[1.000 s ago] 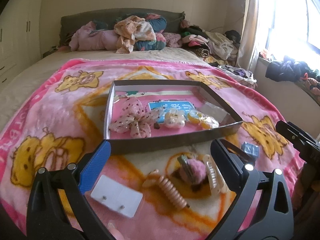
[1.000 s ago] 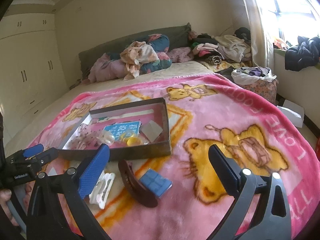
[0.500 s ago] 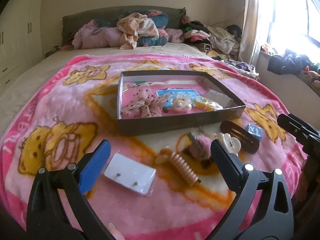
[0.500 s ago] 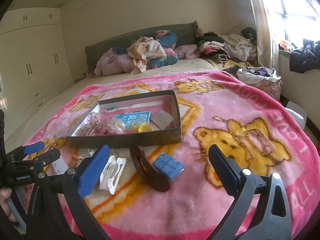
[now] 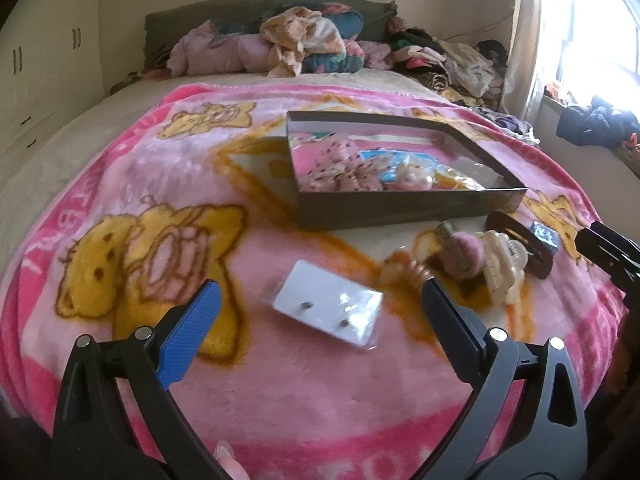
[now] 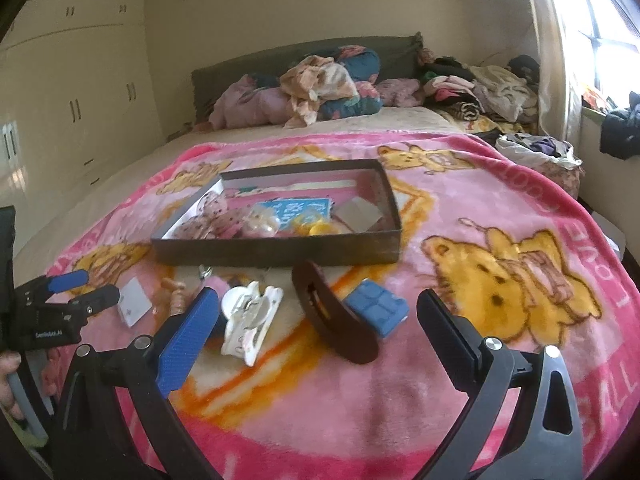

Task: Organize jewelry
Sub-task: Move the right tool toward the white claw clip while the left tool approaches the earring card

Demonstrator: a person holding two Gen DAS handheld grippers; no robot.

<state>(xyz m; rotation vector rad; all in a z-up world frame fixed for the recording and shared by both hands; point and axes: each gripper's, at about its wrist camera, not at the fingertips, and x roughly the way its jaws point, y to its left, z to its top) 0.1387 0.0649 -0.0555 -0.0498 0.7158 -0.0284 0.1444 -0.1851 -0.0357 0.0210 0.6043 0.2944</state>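
Note:
A shallow dark box (image 5: 404, 210) (image 6: 276, 254) lies on the pink bear blanket and holds a dotted pink bow (image 6: 208, 216), a blue card (image 6: 300, 210) and yellow pieces. In front of it lie a white earring card (image 5: 328, 308) (image 6: 134, 304), a beige spiral clip (image 5: 408, 270), a pink pompom clip (image 5: 460, 252), a cream claw clip (image 5: 502, 268) (image 6: 250, 320), a brown barrette (image 6: 332, 316) (image 5: 524, 240) and a small blue packet (image 6: 376, 310). My left gripper (image 5: 320, 330) hangs open above the earring card. My right gripper (image 6: 316, 334) is open over the barrette.
Heaped clothes and pillows (image 5: 304, 40) fill the head of the bed. White wardrobes (image 6: 68, 92) line the left wall. A bright window (image 5: 588, 28) and more clothes are at the right. A hand (image 6: 8, 384) holds the left gripper's handle.
Both grippers have pulled back and away from the box, so it looks smaller and farther. The left view has swung left onto the earring card. Nothing was picked up.

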